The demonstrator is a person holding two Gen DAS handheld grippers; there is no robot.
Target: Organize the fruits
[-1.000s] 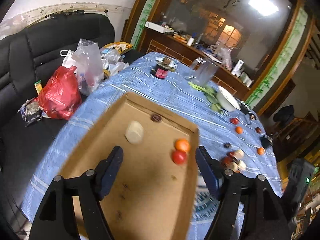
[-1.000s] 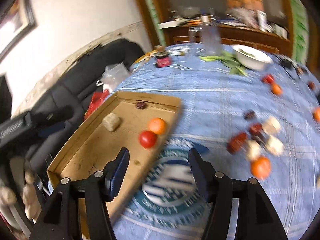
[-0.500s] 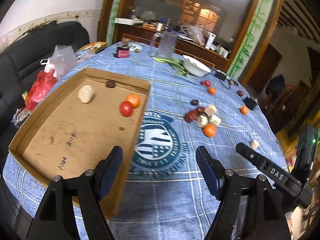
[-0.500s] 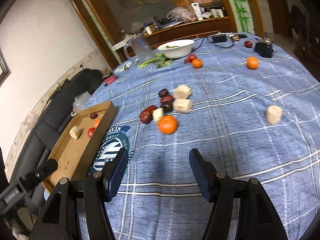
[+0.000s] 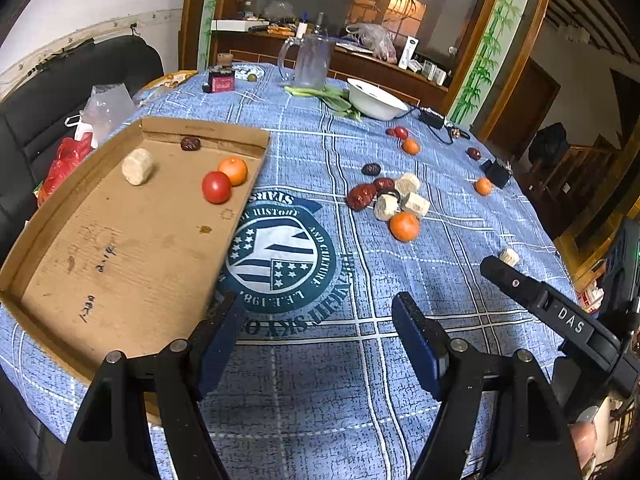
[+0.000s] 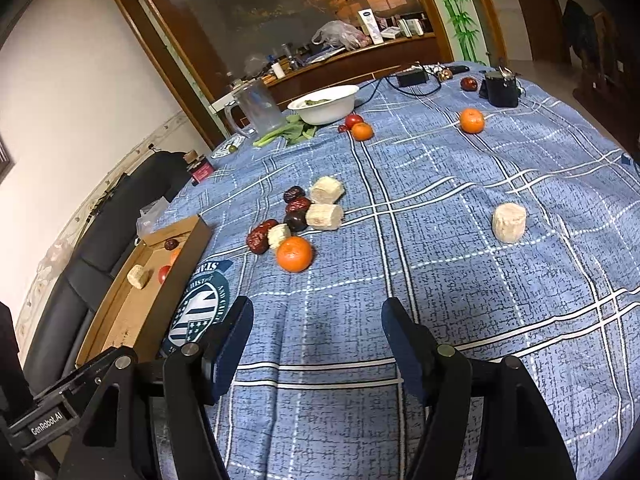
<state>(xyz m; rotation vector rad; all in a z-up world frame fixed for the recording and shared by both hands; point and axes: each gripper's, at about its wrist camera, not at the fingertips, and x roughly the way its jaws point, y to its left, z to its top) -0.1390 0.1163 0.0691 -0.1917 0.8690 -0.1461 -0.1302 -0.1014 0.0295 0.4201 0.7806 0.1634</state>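
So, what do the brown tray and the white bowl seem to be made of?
The tray looks like plain corrugated cardboard: matte brown, folded walls, stains and pen marks. The white bowl looks smooth and slightly glossy, so ceramic, enamel or plastic; the pictures cannot settle which.

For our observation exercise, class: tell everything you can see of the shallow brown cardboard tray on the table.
The shallow brown cardboard tray is a flat open box with low upright walls, its floor stained and marked with scribbles. It lies level on the blue checked tablecloth, at the table's edge beside the black sofa. Inside, toward its far end, sit a red tomato touching an orange tangerine, a pale cylindrical chunk and a dark red date.
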